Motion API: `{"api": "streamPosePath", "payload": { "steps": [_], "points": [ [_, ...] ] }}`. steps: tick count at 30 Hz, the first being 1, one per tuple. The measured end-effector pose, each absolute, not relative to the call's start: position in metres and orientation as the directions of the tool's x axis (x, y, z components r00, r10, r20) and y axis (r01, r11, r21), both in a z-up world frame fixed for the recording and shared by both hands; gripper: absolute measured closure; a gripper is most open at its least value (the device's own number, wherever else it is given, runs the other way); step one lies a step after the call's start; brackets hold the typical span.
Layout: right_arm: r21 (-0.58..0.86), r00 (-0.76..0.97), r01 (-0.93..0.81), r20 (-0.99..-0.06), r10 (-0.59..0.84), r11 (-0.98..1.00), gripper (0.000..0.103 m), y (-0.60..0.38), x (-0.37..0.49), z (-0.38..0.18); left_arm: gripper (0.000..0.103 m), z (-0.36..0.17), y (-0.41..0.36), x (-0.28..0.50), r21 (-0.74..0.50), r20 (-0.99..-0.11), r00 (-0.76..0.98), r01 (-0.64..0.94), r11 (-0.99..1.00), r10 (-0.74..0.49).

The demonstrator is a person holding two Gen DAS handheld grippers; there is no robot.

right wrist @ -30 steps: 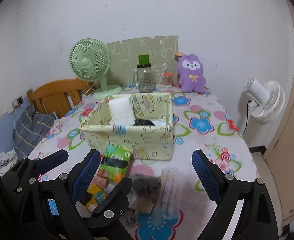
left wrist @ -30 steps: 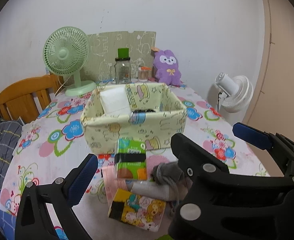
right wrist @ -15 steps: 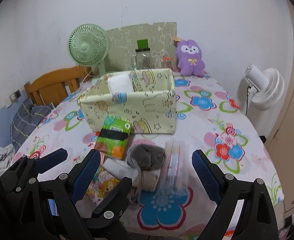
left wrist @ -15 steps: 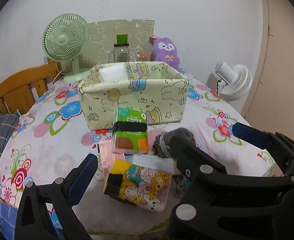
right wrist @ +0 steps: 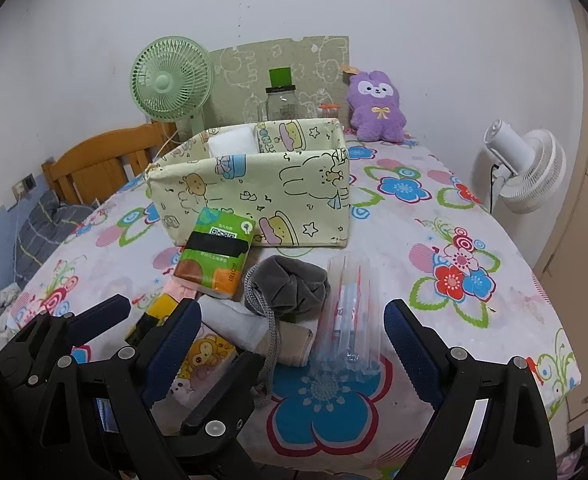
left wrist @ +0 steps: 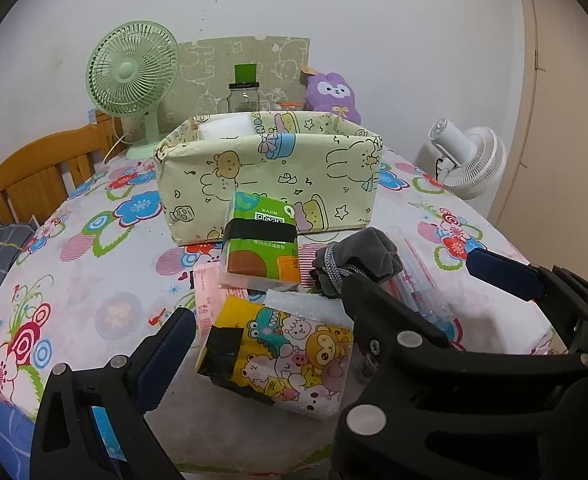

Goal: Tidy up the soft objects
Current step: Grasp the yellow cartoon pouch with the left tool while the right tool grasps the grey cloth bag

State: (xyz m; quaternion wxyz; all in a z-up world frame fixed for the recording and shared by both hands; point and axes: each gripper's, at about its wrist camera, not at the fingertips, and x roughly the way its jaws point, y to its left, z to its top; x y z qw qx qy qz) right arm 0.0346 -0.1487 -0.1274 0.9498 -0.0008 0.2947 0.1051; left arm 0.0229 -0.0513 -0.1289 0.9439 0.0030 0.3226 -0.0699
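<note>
A pale yellow fabric box (left wrist: 266,184) (right wrist: 254,192) stands mid-table with a white pack (right wrist: 232,145) inside. In front lie a green tissue pack (left wrist: 260,248) (right wrist: 214,252), a yellow cartoon tissue pack (left wrist: 278,356) (right wrist: 198,364), a grey drawstring pouch (left wrist: 361,256) (right wrist: 290,284), a pink pack (left wrist: 206,300) and a clear plastic bag (right wrist: 345,312). My left gripper (left wrist: 333,312) is open over the cartoon pack. My right gripper (right wrist: 290,344) is open, low in front of the pouch and the bag. The right gripper's arm (left wrist: 433,360) crosses the left wrist view.
At the back stand a green fan (right wrist: 172,80), a glass jar (right wrist: 280,100), a patterned board (right wrist: 282,68) and a purple plush rabbit (right wrist: 377,108). A white fan (right wrist: 529,168) stands off the table's right edge, a wooden chair (right wrist: 94,168) at its left.
Both grippers have dropped lower and drawn nearer to the pile at the table's front edge. The objects have not moved. Both grippers stay open.
</note>
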Motion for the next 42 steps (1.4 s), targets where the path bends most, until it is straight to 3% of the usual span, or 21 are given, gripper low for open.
{"api": "streamPosePath", "payload": {
  "steps": [9, 15, 42],
  "points": [
    [0.048, 0.793, -0.191, -0.581, 0.183, 0.98, 0.008, -0.148, 0.042, -0.14, 0.002, -0.143, -0.051, 0.03, -0.035, -0.639, 0.76, 0.127, 0.991, -0.12],
    [0.048, 0.79, -0.199, -0.583, 0.189, 0.979, 0.008, -0.146, 0.045, -0.143, 0.019, -0.148, -0.045, 0.035, -0.055, -0.649, 0.752, 0.1, 0.993, -0.112],
    [0.106, 0.806, -0.188, -0.551, 0.215, 0.976, 0.009, -0.141, 0.067, -0.132, 0.022, -0.136, -0.021, 0.052, -0.075, -0.643, 0.762, 0.029, 0.997, -0.07]
  ]
}}
